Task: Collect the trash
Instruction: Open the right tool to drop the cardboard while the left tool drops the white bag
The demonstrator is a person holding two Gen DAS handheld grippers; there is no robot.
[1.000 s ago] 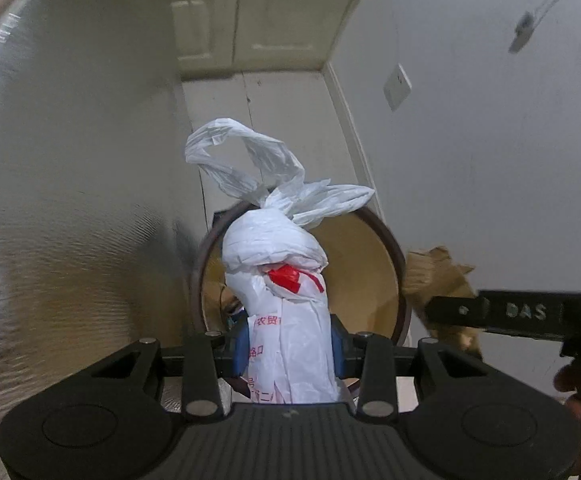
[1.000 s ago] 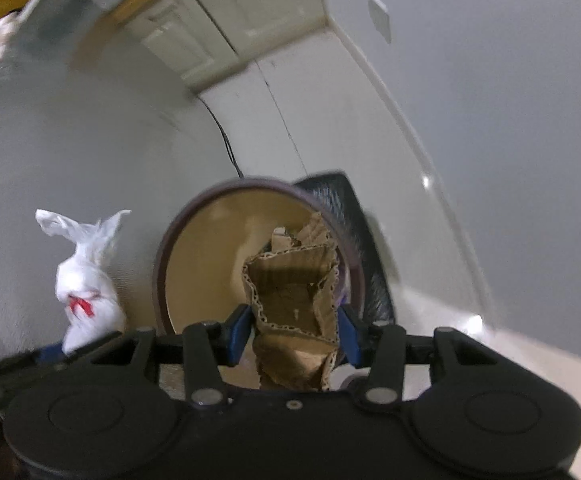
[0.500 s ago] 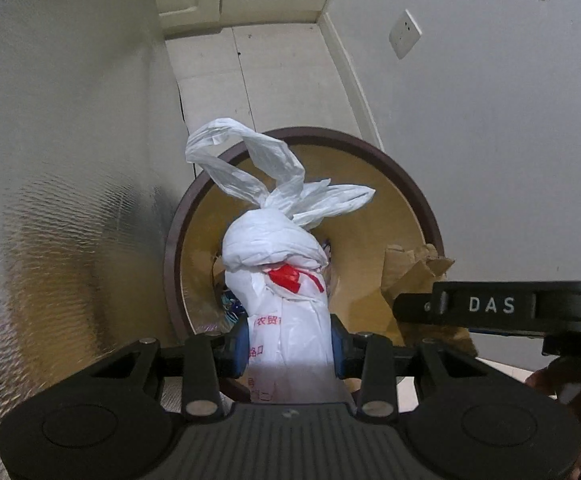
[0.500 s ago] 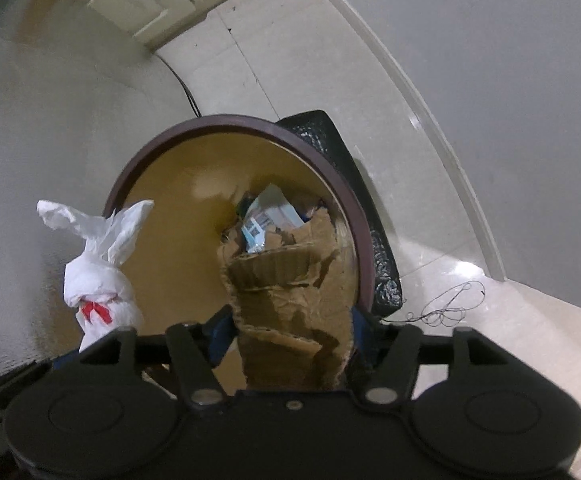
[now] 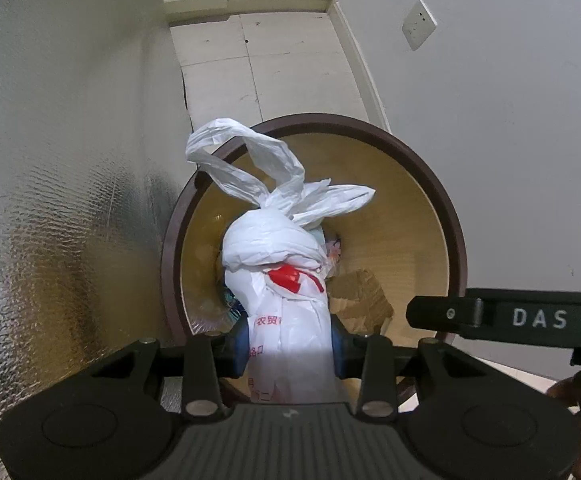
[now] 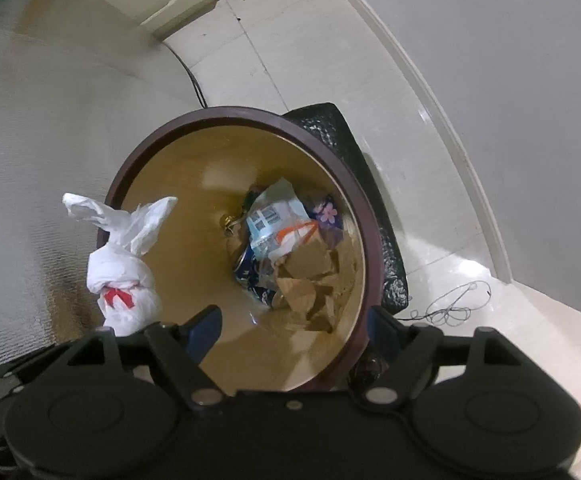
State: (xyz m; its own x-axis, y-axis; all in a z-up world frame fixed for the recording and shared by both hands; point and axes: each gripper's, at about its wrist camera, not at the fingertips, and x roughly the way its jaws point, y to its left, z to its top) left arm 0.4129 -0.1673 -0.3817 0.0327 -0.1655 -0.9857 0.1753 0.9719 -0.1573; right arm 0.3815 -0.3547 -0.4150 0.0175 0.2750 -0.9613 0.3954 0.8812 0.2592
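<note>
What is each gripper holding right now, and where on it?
The left gripper clamps the tied white plastic bag low on its body, well below the knot. The right gripper, jaws just opened, holds nothing; the cardboard lies in the bin.

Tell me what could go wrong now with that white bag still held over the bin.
1. The left gripper clamps the tied white bag near the bin rim's left side; released there, it may catch the rim and tip outside.
2. The bag's loose handles could snag on the fingers.
3. The right gripper, which has just been opening, is empty; the dropped cardboard stands up, so the bag may perch on it.
</note>
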